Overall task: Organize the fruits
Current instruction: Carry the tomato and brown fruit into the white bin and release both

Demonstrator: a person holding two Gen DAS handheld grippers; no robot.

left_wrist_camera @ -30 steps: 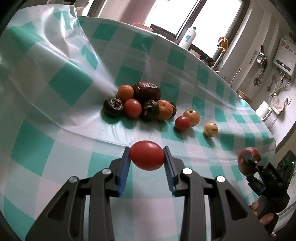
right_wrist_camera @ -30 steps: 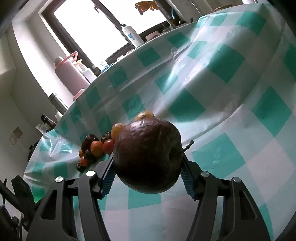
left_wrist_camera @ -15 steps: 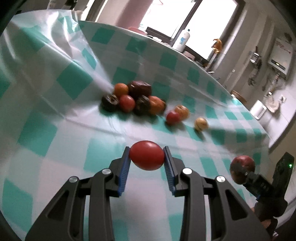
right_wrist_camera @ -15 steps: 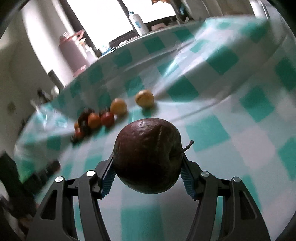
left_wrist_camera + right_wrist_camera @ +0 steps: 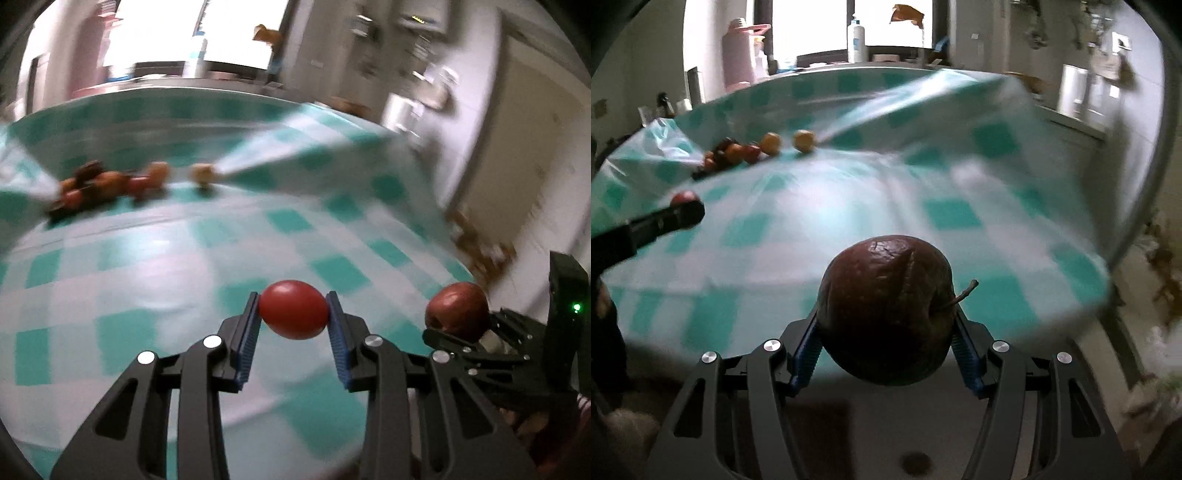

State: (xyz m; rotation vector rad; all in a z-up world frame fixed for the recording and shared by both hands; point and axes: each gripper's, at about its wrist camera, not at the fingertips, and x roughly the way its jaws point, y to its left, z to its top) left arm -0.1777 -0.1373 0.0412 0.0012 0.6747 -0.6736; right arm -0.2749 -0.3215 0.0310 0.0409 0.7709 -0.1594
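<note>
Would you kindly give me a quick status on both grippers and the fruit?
Left gripper shut on tomato. Right gripper shut on wrinkled apple. Fruit pile far across the table. Nothing in the way near either gripper.

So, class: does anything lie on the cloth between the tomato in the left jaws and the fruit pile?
Nothing visible: only bare checked cloth lies between the tomato and the pile.

Left gripper [image 5: 293, 319] clamps red tomato [image 5: 293, 314] above tablecloth [image 5: 147, 258].
</note>
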